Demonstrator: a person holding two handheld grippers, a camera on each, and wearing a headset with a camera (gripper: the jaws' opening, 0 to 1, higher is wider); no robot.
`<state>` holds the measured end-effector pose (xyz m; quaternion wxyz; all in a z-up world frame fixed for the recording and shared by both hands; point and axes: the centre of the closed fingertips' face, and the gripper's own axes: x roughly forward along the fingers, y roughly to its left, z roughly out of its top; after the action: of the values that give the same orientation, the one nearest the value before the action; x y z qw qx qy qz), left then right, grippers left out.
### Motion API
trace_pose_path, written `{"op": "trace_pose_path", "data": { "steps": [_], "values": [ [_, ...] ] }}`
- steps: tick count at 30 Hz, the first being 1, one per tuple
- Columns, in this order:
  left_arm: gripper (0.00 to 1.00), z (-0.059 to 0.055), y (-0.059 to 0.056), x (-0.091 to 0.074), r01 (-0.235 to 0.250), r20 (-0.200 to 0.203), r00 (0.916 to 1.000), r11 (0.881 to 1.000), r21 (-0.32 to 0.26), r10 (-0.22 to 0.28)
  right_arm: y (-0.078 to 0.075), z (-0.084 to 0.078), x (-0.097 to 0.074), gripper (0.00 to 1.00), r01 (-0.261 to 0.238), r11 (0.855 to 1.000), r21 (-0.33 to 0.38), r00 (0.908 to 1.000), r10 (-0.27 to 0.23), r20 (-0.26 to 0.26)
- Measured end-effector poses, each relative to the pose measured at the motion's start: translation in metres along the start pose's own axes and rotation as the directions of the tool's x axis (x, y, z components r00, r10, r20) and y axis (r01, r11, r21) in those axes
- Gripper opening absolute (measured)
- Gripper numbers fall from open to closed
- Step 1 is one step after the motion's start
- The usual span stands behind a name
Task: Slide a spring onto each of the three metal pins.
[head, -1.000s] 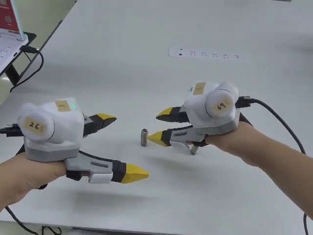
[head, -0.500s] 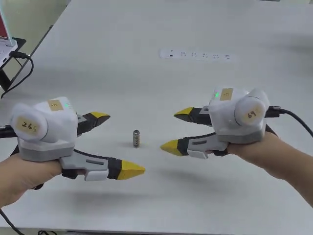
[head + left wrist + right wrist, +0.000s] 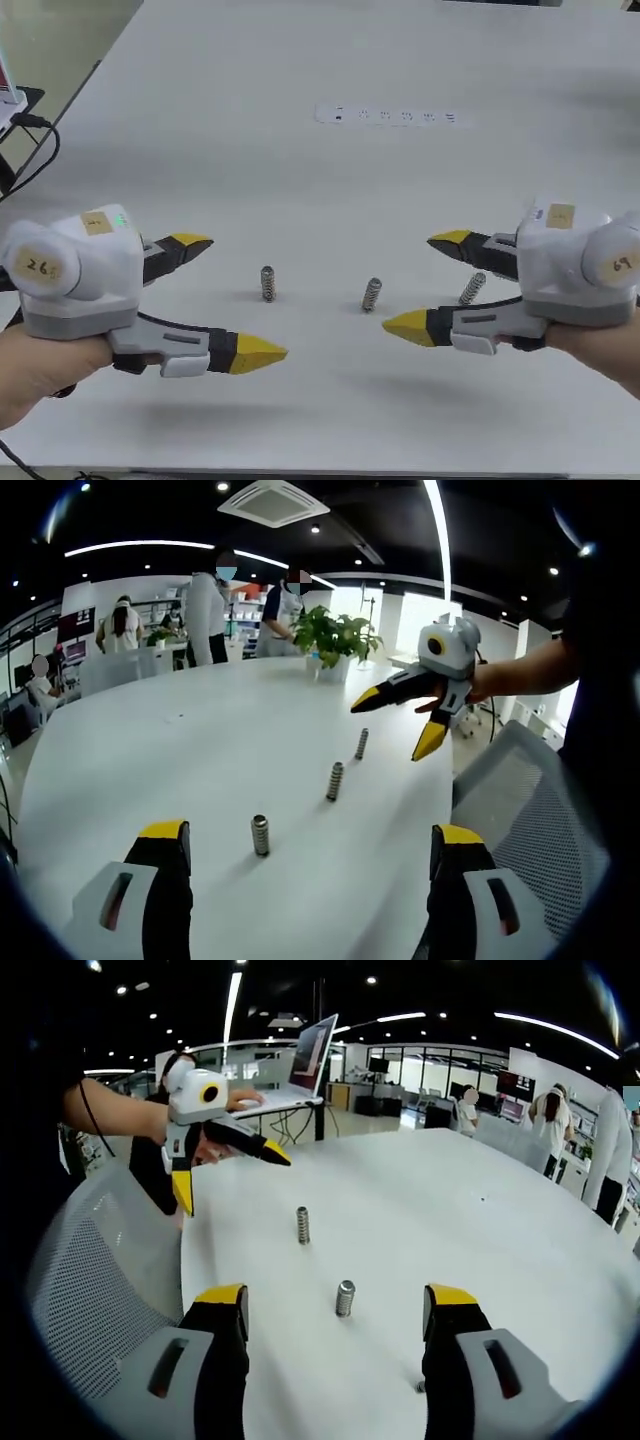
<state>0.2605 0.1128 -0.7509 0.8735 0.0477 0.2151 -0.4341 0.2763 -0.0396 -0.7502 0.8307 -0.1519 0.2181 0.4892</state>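
Left pin (image 3: 267, 284), middle pin (image 3: 372, 294) and right pin (image 3: 471, 289) stand spring-covered, apart.

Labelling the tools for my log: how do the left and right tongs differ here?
The left tongs are marked 26 and show a green light; the right tongs are marked 69. The left tongs point right and the right tongs point left, facing each other across the springs. Both are open, yellow-tipped and empty.

The left claw (image 3: 228, 296) and right claw (image 3: 422, 282) have white-and-grey housings, black jaws, yellow tips and handwritten number labels.
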Motion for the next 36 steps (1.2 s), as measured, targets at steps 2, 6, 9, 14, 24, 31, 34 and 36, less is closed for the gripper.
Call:
{"op": "trace_pose_path", "data": {
  "steps": [2,6,9,14,24,31,34,36],
  "values": [
    [0.97,0.000,-0.001,-0.001,-0.004,0.002,1.0000,1.000,0.003,0.004,-0.001,-0.004,-0.010,0.73,0.008,1.000,0.003,1.0000,-0.008,0.000],
    [0.98,0.000,-0.004,-0.002,-0.005,0.006,1.0000,1.000,0.009,0.005,-0.008,-0.012,-0.028,0.76,0.044,0.999,0.012,0.9990,-0.044,-0.001],
    [0.98,0.001,-0.007,-0.002,-0.005,0.007,1.0000,1.000,0.014,0.005,-0.017,-0.018,-0.040,0.78,0.073,0.997,0.023,0.9973,-0.073,0.003],
    [0.98,0.005,-0.008,-0.002,-0.011,0.014,0.9998,1.000,0.019,0.011,-0.029,-0.028,-0.057,0.79,0.105,0.994,0.040,0.9944,-0.105,-0.002],
    [0.98,0.005,-0.006,-0.011,-0.025,0.016,0.9996,0.999,0.027,0.025,-0.036,-0.043,-0.072,0.84,0.128,0.988,0.083,0.9918,-0.127,-0.008],
    [0.98,0.000,0.001,-0.018,-0.049,0.011,0.9988,0.999,0.009,0.049,-0.042,-0.054,-0.080,0.84,0.147,0.981,0.127,0.9891,-0.146,-0.018],
    [0.98,0.000,0.002,-0.018,-0.055,0.011,0.9984,0.998,0.005,0.055,-0.044,-0.057,-0.082,0.83,0.153,0.979,0.137,0.9882,-0.152,-0.022],
    [0.98,0.000,0.003,-0.018,-0.058,0.014,0.9982,0.998,-0.006,0.058,-0.043,-0.058,-0.081,0.83,0.149,0.979,0.141,0.9888,-0.147,-0.027]
  ]
}}
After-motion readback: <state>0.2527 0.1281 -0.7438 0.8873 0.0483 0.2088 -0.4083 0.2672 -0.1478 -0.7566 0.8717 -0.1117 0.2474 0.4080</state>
